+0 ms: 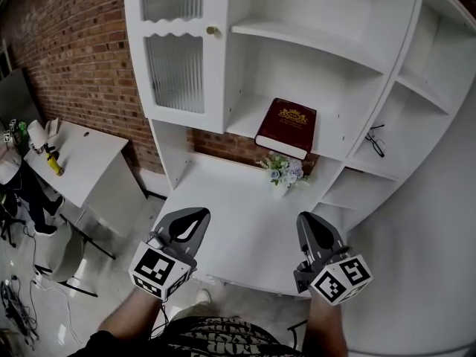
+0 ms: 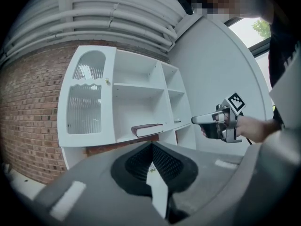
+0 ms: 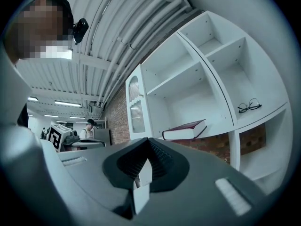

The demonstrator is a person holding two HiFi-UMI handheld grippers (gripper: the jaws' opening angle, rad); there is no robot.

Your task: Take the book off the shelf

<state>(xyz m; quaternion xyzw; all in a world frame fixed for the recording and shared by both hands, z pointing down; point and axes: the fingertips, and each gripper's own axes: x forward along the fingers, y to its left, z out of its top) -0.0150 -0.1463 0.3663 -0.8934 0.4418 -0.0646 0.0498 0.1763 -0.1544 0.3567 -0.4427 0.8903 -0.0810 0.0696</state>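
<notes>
A dark red book [image 1: 286, 127] with a gold crest lies flat on a middle shelf of the white shelf unit [image 1: 327, 58]. It also shows as a flat red book [image 2: 146, 129] in the left gripper view and as the same book [image 3: 184, 131] in the right gripper view. My left gripper [image 1: 193, 218] and right gripper [image 1: 309, 225] hover side by side below the shelf, over the white desktop, well short of the book. Both have their jaws pressed together with nothing between them. The left gripper's tip [image 2: 151, 146] and the right gripper's tip [image 3: 149, 142] both point toward the shelf.
A small bunch of flowers [image 1: 282, 171] sits just under the book's shelf. Glasses [image 1: 375, 141] lie in the right compartment. A ribbed-glass cabinet door [image 1: 175, 73] closes the left section. A desk [image 1: 82, 162] with small items stands at the left by the brick wall [image 1: 67, 43].
</notes>
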